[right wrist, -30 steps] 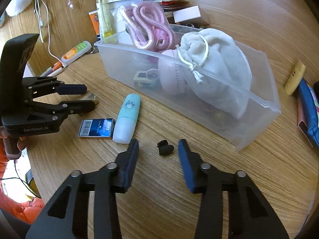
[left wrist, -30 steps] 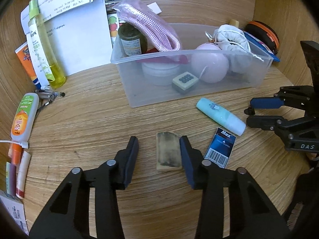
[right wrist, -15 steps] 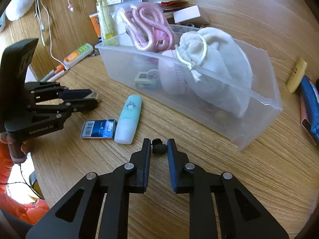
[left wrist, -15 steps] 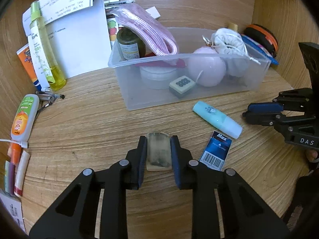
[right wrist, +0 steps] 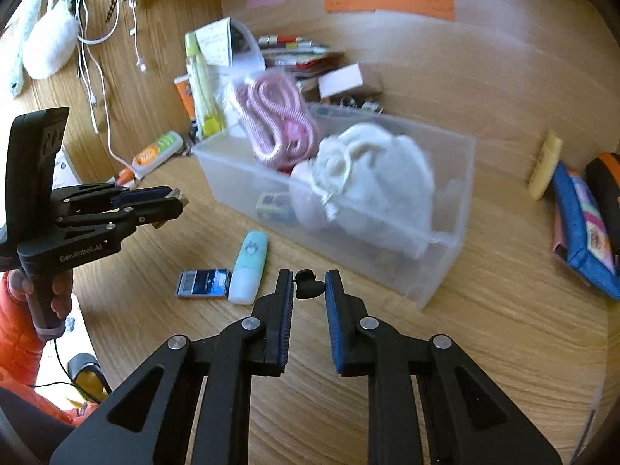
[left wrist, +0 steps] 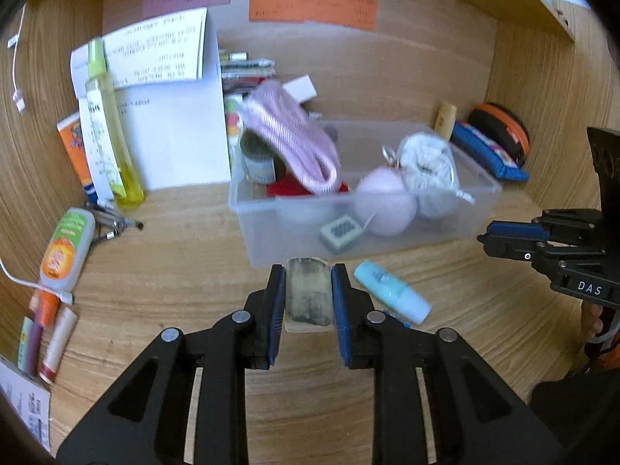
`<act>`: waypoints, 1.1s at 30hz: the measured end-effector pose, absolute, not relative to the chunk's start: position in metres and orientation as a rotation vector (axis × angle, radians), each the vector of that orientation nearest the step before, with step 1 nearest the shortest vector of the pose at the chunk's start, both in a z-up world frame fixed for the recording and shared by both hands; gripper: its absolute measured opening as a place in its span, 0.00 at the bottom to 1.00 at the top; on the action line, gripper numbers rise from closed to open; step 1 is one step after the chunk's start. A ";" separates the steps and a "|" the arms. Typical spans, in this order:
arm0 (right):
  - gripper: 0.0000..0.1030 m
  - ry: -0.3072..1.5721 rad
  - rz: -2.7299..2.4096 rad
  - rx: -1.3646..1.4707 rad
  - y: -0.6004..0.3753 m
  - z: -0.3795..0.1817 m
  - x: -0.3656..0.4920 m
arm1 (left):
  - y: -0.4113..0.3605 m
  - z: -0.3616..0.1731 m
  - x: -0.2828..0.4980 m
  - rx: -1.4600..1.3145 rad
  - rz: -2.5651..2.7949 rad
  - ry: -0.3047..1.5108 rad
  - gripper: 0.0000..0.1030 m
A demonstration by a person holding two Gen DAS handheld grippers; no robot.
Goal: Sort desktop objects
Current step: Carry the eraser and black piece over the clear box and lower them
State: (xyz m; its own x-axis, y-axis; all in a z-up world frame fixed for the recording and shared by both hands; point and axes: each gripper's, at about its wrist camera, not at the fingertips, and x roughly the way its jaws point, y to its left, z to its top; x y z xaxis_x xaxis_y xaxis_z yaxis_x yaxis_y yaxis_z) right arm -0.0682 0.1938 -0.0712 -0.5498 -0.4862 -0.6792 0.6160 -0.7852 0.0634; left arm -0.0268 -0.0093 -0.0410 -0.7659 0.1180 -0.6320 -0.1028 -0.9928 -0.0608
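Observation:
My left gripper (left wrist: 308, 283) is shut on a worn beige eraser (left wrist: 309, 294) and holds it above the desk, in front of the clear plastic bin (left wrist: 480, 178). My right gripper (right wrist: 308, 285) is shut on a small black clip (right wrist: 308, 288), lifted off the desk near the bin's (right wrist: 438, 279) front wall. The bin holds a pink rope (right wrist: 279, 116), a white pouch (right wrist: 383, 190), a pink ball (left wrist: 381, 207), a jar and a small tile. On the desk lie a mint tube (right wrist: 250, 267) and a blue Max staple box (right wrist: 203, 283).
At the left are a yellow spray bottle (left wrist: 110, 135), an orange-labelled tube (left wrist: 66, 250), pens and papers. At the right lie a blue pencil case (right wrist: 581, 224), an orange-black pouch (left wrist: 500, 135) and a beige stick (right wrist: 544, 164). Cables hang on the wooden wall.
Both grippers closed on their objects, the left on the eraser, the right on the black clip, and have since lifted them off the desk toward the bin.

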 end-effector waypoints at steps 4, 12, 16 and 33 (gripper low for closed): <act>0.14 0.226 -2.343 0.899 0.204 -0.058 -0.071 | -0.014 -0.028 -0.032 -0.966 2.876 -0.052 0.22; 0.15 0.239 -2.412 0.839 0.218 -0.035 -0.084 | -0.019 -0.007 -0.047 -0.891 2.909 -0.067 0.22; 0.15 0.237 -2.430 0.828 0.221 -0.031 -0.095 | -0.021 -0.003 -0.059 -0.885 2.912 -0.088 0.22; 0.15 0.241 -2.415 0.896 0.211 -0.047 -0.135 | -0.024 -0.028 -0.109 -1.022 2.897 -0.055 0.22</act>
